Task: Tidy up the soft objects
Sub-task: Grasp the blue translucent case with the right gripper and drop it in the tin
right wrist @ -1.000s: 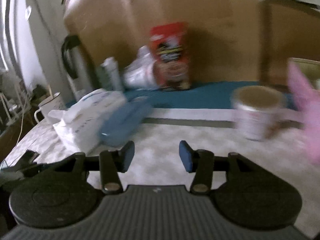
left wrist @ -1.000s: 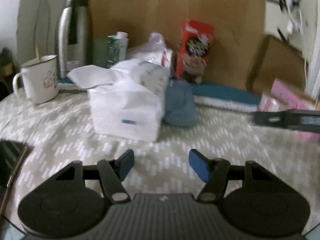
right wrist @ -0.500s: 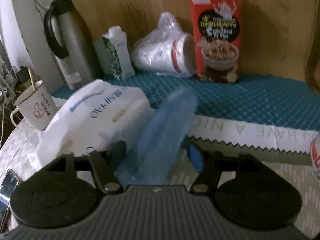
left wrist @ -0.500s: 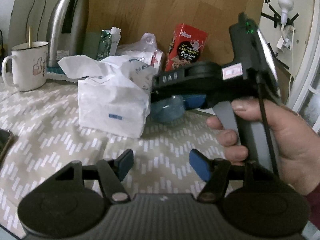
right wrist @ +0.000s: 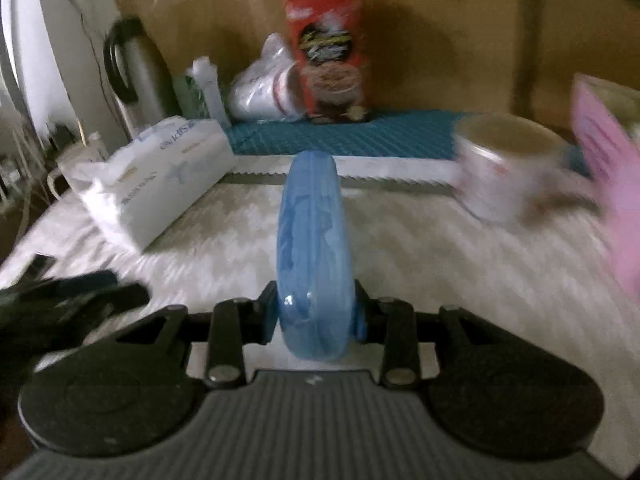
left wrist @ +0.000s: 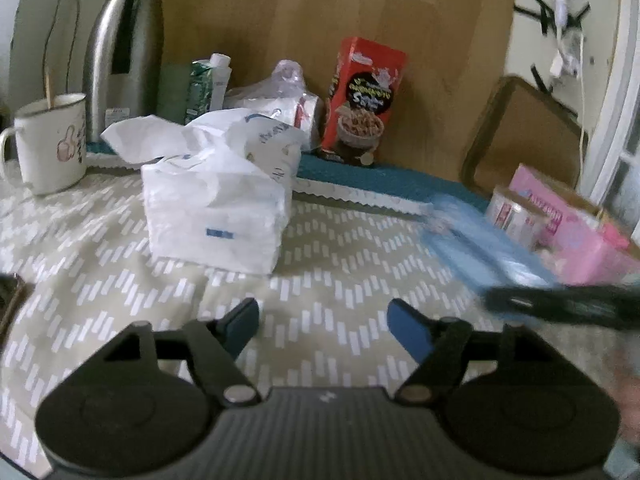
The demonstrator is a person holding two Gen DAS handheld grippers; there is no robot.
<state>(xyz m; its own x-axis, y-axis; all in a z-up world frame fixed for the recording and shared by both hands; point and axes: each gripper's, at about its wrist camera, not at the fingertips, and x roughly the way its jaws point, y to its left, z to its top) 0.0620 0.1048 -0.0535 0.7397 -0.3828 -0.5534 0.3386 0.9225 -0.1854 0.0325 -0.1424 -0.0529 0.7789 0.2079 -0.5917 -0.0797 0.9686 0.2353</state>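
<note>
My right gripper is shut on a soft blue pack and holds it upright above the patterned tablecloth. In the left wrist view the same blue pack shows blurred at the right, near a pink pack, with the right gripper's dark body below it. A white tissue pack lies at the middle left; it also shows in the right wrist view. My left gripper is open and empty above the cloth, in front of the tissue pack.
At the back stand a steel thermos, a green carton, bagged cups and a red cereal box on a teal mat. A white mug stands far left. A paper cup stands at right.
My right gripper closed on the blue pack beside the tissue pack, lifted it and carried it right toward the pink pack. My left gripper stayed open, almost in place.
</note>
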